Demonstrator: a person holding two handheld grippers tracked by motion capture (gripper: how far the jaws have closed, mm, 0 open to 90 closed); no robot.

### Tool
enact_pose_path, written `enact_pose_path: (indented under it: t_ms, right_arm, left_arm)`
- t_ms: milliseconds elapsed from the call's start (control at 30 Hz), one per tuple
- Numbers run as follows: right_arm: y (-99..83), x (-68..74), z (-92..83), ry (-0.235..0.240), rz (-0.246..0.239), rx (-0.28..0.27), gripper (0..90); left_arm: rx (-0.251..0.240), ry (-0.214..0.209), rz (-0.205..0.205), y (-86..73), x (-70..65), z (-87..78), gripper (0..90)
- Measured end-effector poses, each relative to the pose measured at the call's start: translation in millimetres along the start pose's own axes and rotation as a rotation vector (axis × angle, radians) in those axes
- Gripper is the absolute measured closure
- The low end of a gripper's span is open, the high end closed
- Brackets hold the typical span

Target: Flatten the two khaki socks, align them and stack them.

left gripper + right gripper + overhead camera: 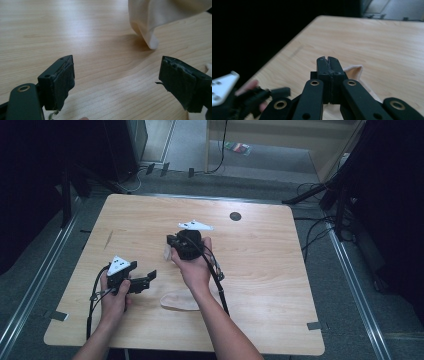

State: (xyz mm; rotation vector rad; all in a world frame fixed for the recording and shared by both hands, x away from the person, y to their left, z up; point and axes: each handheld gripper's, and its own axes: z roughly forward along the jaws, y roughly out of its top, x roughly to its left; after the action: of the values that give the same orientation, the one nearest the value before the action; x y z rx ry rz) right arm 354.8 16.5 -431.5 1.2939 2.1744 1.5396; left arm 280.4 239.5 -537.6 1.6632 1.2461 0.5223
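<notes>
Right gripper, frame centre: jaws clenched on a cream cloth, one corner lifted. Rest of the cloth lies on the table, lower centre of the high view. Left gripper released, empty. Lift begun; handling remains.

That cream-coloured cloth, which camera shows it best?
The left gripper view: the cloth hangs large and sharp above the table, folds clear. In the high view the cloth is a small pale strip running under the forearm. The right gripper view shows just a cloth edge behind the shut right claw.
</notes>
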Motion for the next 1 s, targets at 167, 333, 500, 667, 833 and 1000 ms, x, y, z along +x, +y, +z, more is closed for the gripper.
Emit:
enact_pose_path:
  t_ms: [167, 333, 500, 667, 833, 1000]
  right_arm:
    - [8.3, -12.9, -25.0, 0.074, 0.080, -0.073, 90.0]
    - [-15.8, -66.1, -42.3, 0.002, 0.157, -0.032, 90.0]
    - [-60.6, -123.8, -38.7, -0.167, 0.171, 0.077, 90.0]
    - [-79.1, -149.1, -40.0, -0.273, 0.086, 0.106, 76.3]
    - [-76.9, -154.7, -51.8, -0.266, 0.121, 0.020, 67.5]
    - [-76.5, -150.2, -50.6, -0.250, 0.142, 0.030, 62.4]
  left_arm:
    - [-0.070, -0.029, -0.051, 1.8, 12.1, -14.8, 15.3]
    - [-0.069, -0.026, -0.072, -0.9, 17.5, -13.7, 22.7]
    - [-0.042, -0.005, -0.065, -2.6, 13.2, -4.0, 29.6]
    - [0.002, 0.005, -0.063, 1.2, 9.7, 8.1, 42.7]
    - [0.021, -0.034, -0.044, 16.6, 4.4, 25.5, 57.5]
    - [0.063, -0.090, -0.038, 31.7, -0.3, 52.6, 61.3]
